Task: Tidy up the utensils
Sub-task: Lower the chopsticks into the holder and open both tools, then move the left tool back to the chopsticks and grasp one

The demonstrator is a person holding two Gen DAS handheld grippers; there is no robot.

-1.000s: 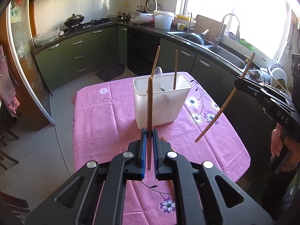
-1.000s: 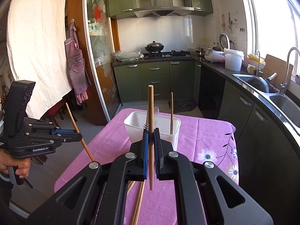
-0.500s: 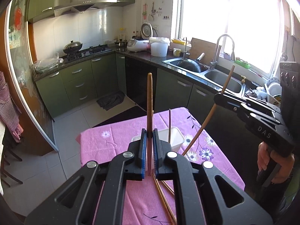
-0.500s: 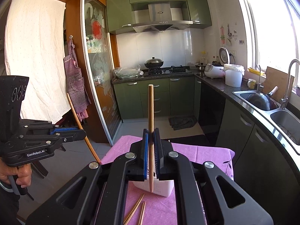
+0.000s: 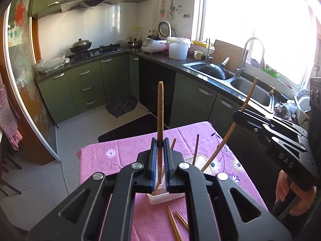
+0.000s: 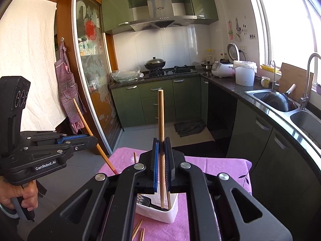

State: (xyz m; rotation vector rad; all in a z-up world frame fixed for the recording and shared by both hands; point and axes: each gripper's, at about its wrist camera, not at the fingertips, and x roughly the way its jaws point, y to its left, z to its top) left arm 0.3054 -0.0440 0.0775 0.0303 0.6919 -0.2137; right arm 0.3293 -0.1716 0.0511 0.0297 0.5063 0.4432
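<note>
My left gripper [image 5: 159, 142] is shut on a dark brown chopstick [image 5: 160, 108], held upright with its lower end over the white utensil holder [image 5: 160, 198]. My right gripper [image 6: 162, 142] is shut on a lighter chopstick [image 6: 161, 118], its lower end inside the same white utensil holder [image 6: 160, 213]. The right gripper also shows in the left wrist view [image 5: 237, 116], and the left gripper in the right wrist view [image 6: 94, 140]. Two more chopsticks [image 5: 195, 146] stand in the holder. Loose chopsticks [image 5: 174, 225] lie on the cloth in front of it.
The holder stands on a table with a pink flowered cloth [image 5: 112, 154]. Green kitchen cabinets [image 5: 86, 88], a stove with a wok [image 5: 80, 45] and a sink [image 5: 250, 94] lie beyond. A black utensil [image 6: 145, 201] lies inside the holder.
Both grippers have risen and tipped down over the holder with their chopsticks. The chopstick ends now point into the holder, and the right one has gone into it.
</note>
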